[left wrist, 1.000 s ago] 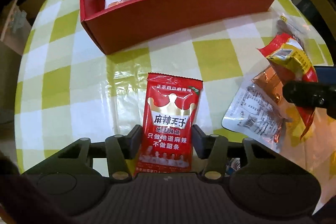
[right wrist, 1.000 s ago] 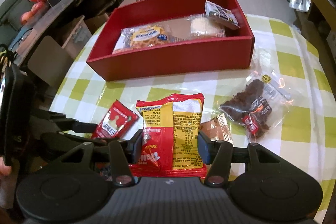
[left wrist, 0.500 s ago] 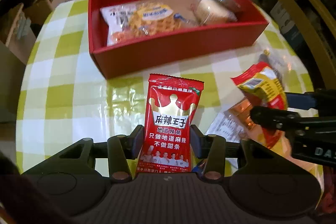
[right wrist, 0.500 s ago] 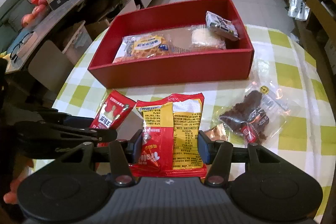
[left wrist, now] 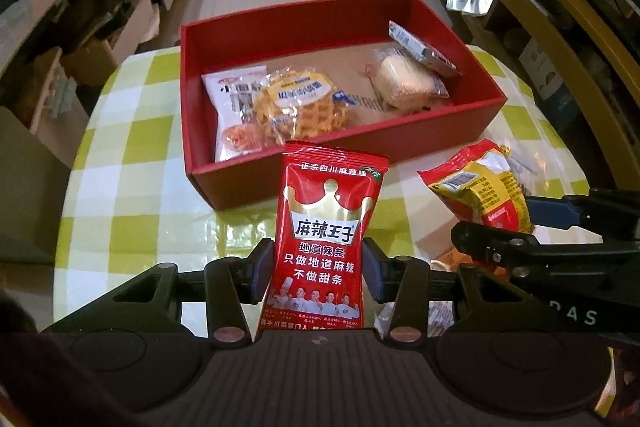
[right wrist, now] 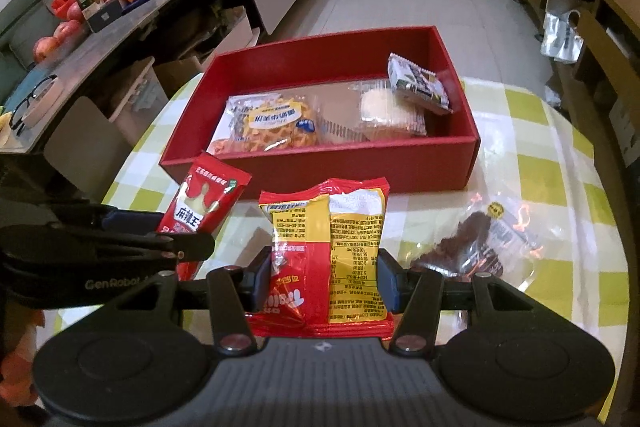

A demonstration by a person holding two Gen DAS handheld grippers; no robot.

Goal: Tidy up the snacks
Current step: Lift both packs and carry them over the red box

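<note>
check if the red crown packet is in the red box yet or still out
Still out. The red crown packet is clamped in the left hand-held gripper, on the near side of the red box front wall.

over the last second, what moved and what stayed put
Both claws rose off the table carrying their packets up and toward the red box: the left claw stays shut on the red crown packet, the right claw on the red and yellow packet. Nothing was let go. The waffle pack in the box and the dark snack bag on the table stayed put.
</note>
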